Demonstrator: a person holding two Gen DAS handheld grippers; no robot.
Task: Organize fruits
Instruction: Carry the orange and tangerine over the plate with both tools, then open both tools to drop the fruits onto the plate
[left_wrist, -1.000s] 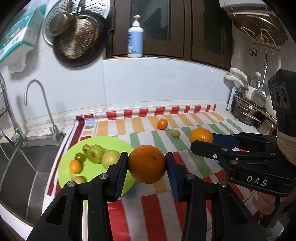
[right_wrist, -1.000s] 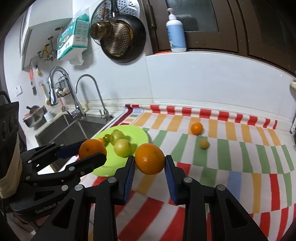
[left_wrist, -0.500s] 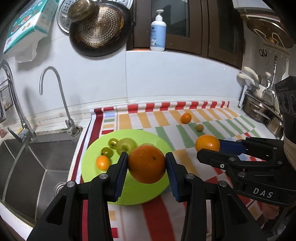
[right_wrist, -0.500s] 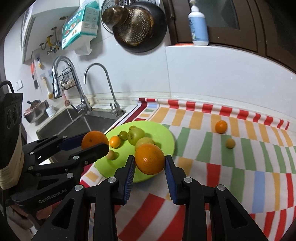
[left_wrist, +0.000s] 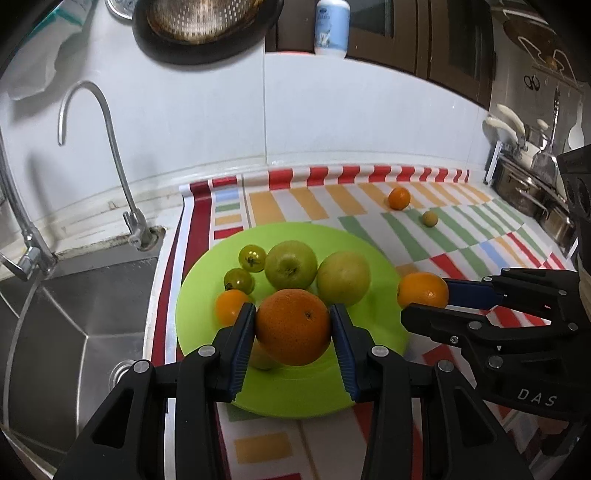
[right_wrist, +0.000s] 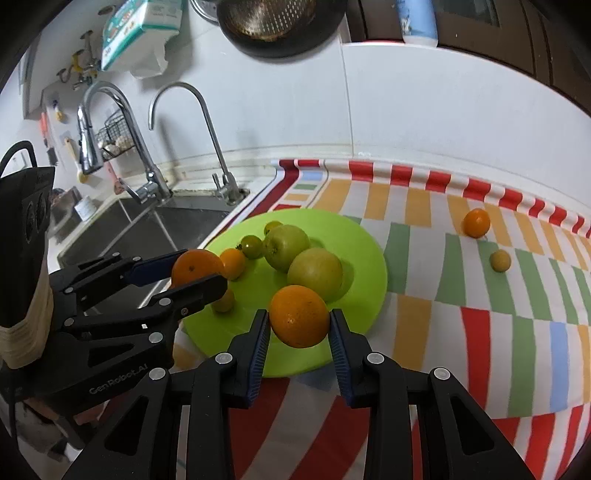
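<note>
My left gripper (left_wrist: 293, 334) is shut on a large orange (left_wrist: 293, 326) and hangs over the near part of the green plate (left_wrist: 291, 398). My right gripper (right_wrist: 298, 326) is shut on a smaller orange (right_wrist: 298, 315) above the plate's (right_wrist: 354, 232) near rim. Each gripper shows in the other's view, the right one (left_wrist: 424, 297) to the right, the left one (right_wrist: 197, 271) to the left. On the plate lie two green apples (left_wrist: 290, 264), two green tomatoes (left_wrist: 252, 257), a small orange fruit (left_wrist: 231, 304) and a small yellowish fruit (right_wrist: 223, 301).
A small orange (left_wrist: 399, 198) and a small yellow-green fruit (left_wrist: 430, 218) lie on the striped cloth (right_wrist: 480, 295) toward the back right. A steel sink (left_wrist: 74, 314) with taps (left_wrist: 133, 225) lies left of the plate. Pots (left_wrist: 524, 188) stand at the far right.
Both grippers have moved left and down with their oranges, from over the striped cloth to over the green plate. The plate and its fruit look nearer and larger.
</note>
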